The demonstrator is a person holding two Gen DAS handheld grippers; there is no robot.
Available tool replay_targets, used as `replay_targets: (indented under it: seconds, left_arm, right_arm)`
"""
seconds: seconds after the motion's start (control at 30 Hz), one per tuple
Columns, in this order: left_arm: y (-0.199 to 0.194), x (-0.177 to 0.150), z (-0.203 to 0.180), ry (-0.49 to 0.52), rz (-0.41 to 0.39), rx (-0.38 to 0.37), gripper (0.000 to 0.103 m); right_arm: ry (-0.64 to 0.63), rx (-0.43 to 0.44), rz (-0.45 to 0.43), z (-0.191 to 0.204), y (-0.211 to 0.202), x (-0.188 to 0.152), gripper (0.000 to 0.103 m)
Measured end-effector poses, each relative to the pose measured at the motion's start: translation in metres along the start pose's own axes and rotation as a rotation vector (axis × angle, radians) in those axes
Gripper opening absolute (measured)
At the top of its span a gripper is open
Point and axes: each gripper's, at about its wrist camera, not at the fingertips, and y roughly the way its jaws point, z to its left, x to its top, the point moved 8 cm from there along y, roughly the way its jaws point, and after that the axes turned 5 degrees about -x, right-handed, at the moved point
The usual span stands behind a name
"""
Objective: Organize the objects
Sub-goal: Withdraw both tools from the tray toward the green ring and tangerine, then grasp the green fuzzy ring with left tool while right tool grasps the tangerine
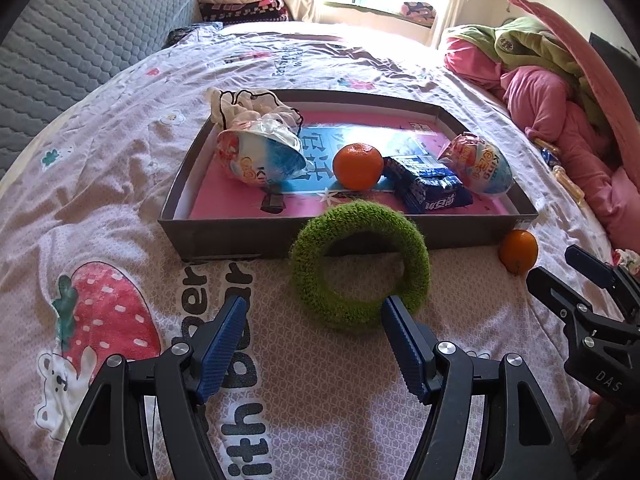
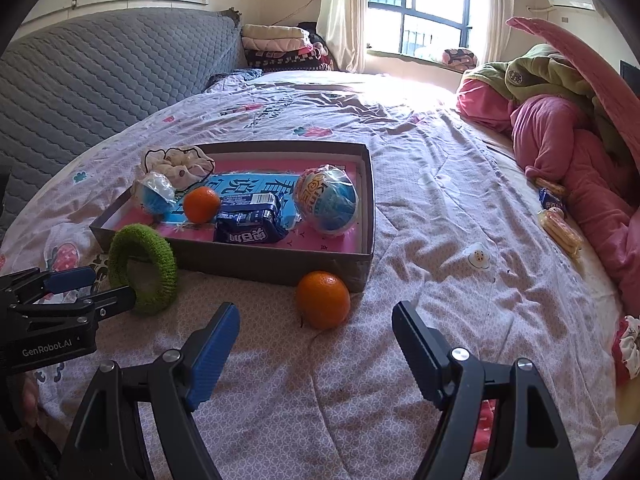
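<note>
A shallow grey box [image 1: 224,236] [image 2: 256,266] lies on the bed. It holds two toy eggs [image 1: 260,156] [image 2: 326,200], an orange [image 1: 357,166] [image 2: 201,204], a blue snack pack [image 1: 430,188] [image 2: 250,224] and a white scrunchie [image 1: 248,106] [image 2: 176,162]. A green fuzzy ring [image 1: 360,266] [image 2: 144,268] leans against the box front. My left gripper [image 1: 314,316] [image 2: 110,284] is open, its right finger touching the ring's lower edge. A second orange [image 1: 518,251] [image 2: 323,299] lies on the bed by the box corner. My right gripper [image 2: 316,320] [image 1: 560,268] is open just before it.
Pink and green bedding [image 2: 568,128] is piled at the right. Biscuit packs [image 2: 560,228] lie beside it. A grey quilted headboard [image 2: 100,76] stands at the left. Folded blankets [image 2: 276,46] sit by the window.
</note>
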Motion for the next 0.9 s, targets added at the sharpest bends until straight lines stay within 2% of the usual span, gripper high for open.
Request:
replay_targets:
  seconds: [0.37, 0.53, 0.77, 0.9]
  left_arm:
    - [0.018, 0.008, 0.003, -0.012, -0.02, -0.01, 0.072]
    - [0.023, 0.01, 0.002, -0.016, -0.027, -0.027, 0.066]
    - [0.029, 0.014, 0.005, -0.038, -0.037, -0.036, 0.064]
    - [0.032, 0.016, 0.008, -0.044, -0.04, -0.031, 0.057]
  right_arm:
    - [0.004, -0.018, 0.005, -0.003, 0.012, -0.002, 0.078]
    - [0.022, -0.021, 0.011, -0.007, 0.019, -0.001, 0.078]
    - [0.018, -0.03, 0.02, -0.007, 0.028, -0.002, 0.078]
    - [0.009, -0.034, 0.025, -0.003, 0.033, -0.001, 0.066]
